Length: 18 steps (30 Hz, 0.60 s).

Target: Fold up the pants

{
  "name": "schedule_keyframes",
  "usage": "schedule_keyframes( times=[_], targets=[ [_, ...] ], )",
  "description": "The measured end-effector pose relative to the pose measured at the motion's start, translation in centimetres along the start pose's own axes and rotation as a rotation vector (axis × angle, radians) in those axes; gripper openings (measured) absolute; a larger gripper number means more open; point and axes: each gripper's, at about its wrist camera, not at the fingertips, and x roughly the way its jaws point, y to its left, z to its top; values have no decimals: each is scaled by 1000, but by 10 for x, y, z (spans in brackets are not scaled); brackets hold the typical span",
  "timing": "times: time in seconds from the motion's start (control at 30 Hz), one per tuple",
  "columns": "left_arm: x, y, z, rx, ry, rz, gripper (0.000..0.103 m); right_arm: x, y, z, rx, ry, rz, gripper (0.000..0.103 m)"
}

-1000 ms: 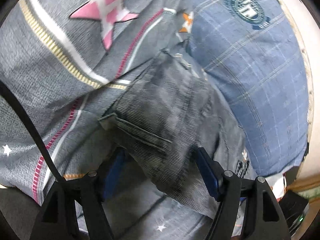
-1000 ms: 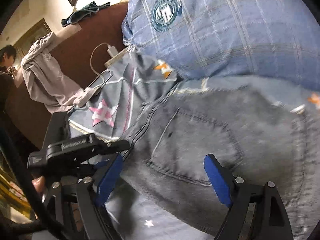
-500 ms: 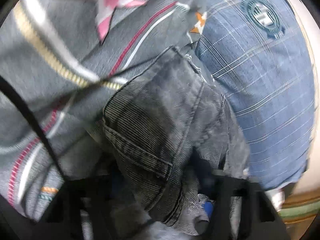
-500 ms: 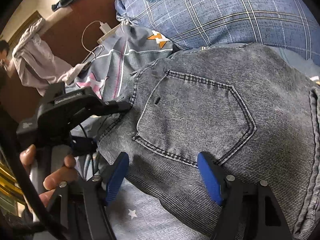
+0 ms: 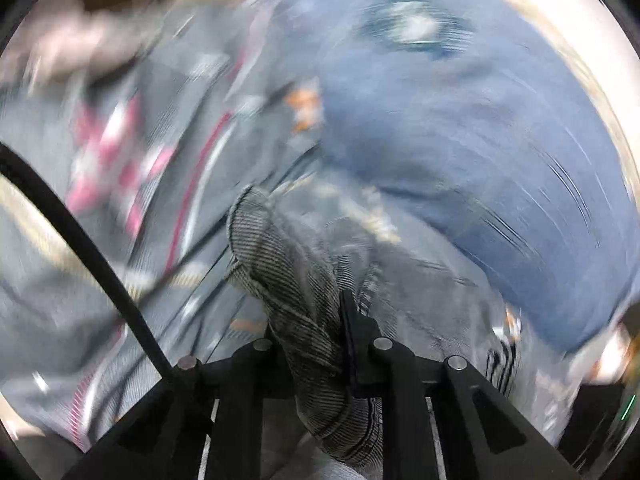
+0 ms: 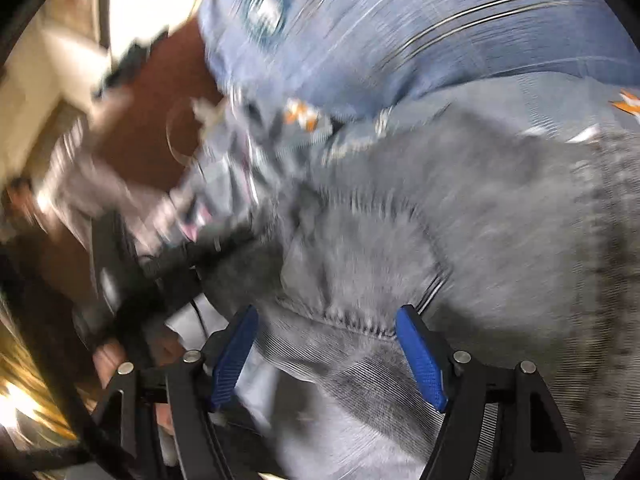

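Observation:
Grey denim pants (image 5: pixel 288 280) lie on the bed, blurred by motion in both views. My left gripper (image 5: pixel 312 320) has its jaws closing, and a bunched fold of the pants is pinched between them and lifted off the sheet. In the right wrist view the pants (image 6: pixel 440 220) spread out with a back pocket facing up. My right gripper (image 6: pixel 326 316) stands open just over the cloth below the pocket, its blue pads (image 6: pixel 420 356) wide apart. The left gripper (image 6: pixel 172 264) shows there as a dark shape at the pants' left edge, with a hand (image 6: pixel 108 356) below it.
A blue plaid pillow (image 5: pixel 460 160) with a round badge lies just beyond the pants, also the pillow (image 6: pixel 360 32). The grey sheet (image 5: pixel 108 160) has pink stars and stripes. A brown headboard (image 6: pixel 152 92) with pale clothing (image 6: pixel 80 172) over it stands at the left.
My left gripper went from open around the pants' edge to shut on a fold and rose with it. The right gripper narrowed a little and slid along the pocket.

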Motion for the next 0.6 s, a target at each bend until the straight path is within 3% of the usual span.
schedule_keyframes(
  times=[0.17,0.3,0.43,0.5,0.6],
  targets=[
    [-27,-80,-5,289,-80,-33,15,-56,-1,32,-26,-4,-31,76],
    [-39,-154,-36,580,-154,-60,15,-98,-21,36,-11,-108,126,78],
    [-30,-210,-80,799,-123,-147,15,-114,-54,44,67,-113,193,78],
    [-17,-225,-101,861,-87,-177,15,-123,-71,48,99,-138,210,78],
    [4,-225,-122,848,-20,-224,15,-128,-100,48,185,-155,234,82]
  ],
)
